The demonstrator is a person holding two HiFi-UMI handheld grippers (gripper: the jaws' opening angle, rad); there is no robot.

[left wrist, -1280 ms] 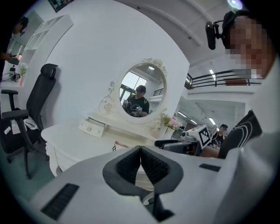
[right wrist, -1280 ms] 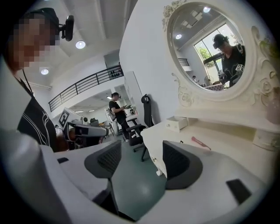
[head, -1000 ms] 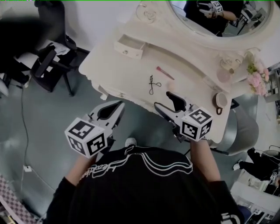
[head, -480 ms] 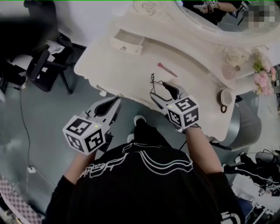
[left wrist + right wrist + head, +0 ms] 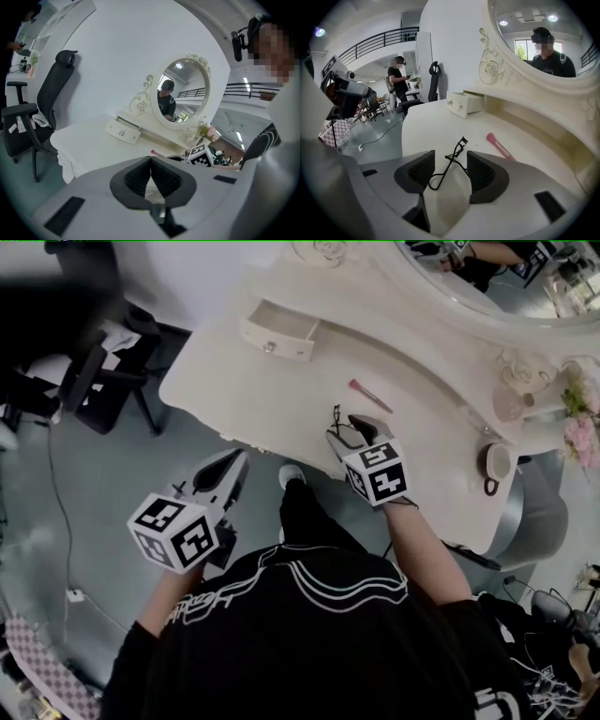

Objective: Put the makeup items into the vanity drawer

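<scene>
Right tool: the right tool (image 5: 450,162) is tipped down onto the white counter (image 5: 234,381). Its two jaws are apart, one on each side of the eyelash curler (image 5: 452,158). They have just been closing in, but the pads do not seem to squeeze it yet.
Why there: the curler is thin and flat, so I think the jaws have to come low and catch it from both sides.
Left tool: the left tool (image 5: 236,460) waits off the front edge of the counter, over the floor. Its jaws are together with nothing in them. It looks like it is keeping out of the way.
Eyelash curler: it lies flat near the front edge of the counter, not lifted.
Pink brush: the pink brush (image 5: 370,396) lies a bit farther back, near the curler but not touching it. No tool is on it.
Drawer: the little drawer (image 5: 281,329) stands pulled open at the back left of the counter, well apart from both items and ready to take them.
Job so far: I think it has only begun, since both items are outside the drawer.
</scene>
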